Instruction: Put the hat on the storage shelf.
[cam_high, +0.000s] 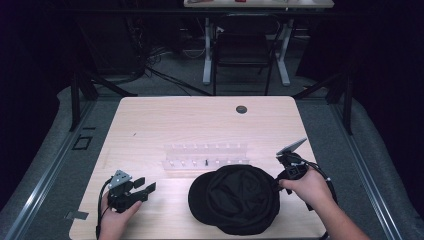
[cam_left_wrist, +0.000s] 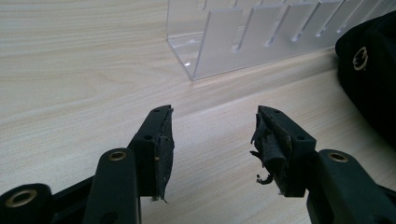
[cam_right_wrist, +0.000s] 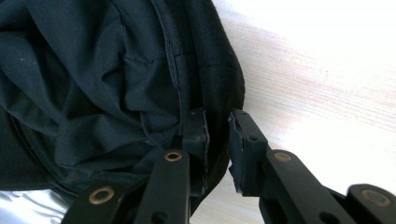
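A black cap (cam_high: 235, 200) lies with its hollow side up on the near part of the table, its lining (cam_right_wrist: 93, 70) creased. At its right edge my right gripper (cam_high: 277, 182) straddles the rim: one jaw is inside the cap, the other outside, and the gripper (cam_right_wrist: 217, 128) stands narrowly open with a small gap left at the outer pad. My left gripper (cam_high: 145, 186) rests low at the near left, open and holding nothing (cam_left_wrist: 212, 135). The cap's edge with a brass eyelet (cam_left_wrist: 359, 58) lies to its right.
A clear plastic slotted rack (cam_high: 205, 155) stands mid-table just behind the cap, its near end (cam_left_wrist: 243, 37) ahead of the left jaws. The wooden table (cam_high: 200, 120) has a round cable hole (cam_high: 241, 109) at the back. A chair (cam_high: 242, 50) stands beyond.
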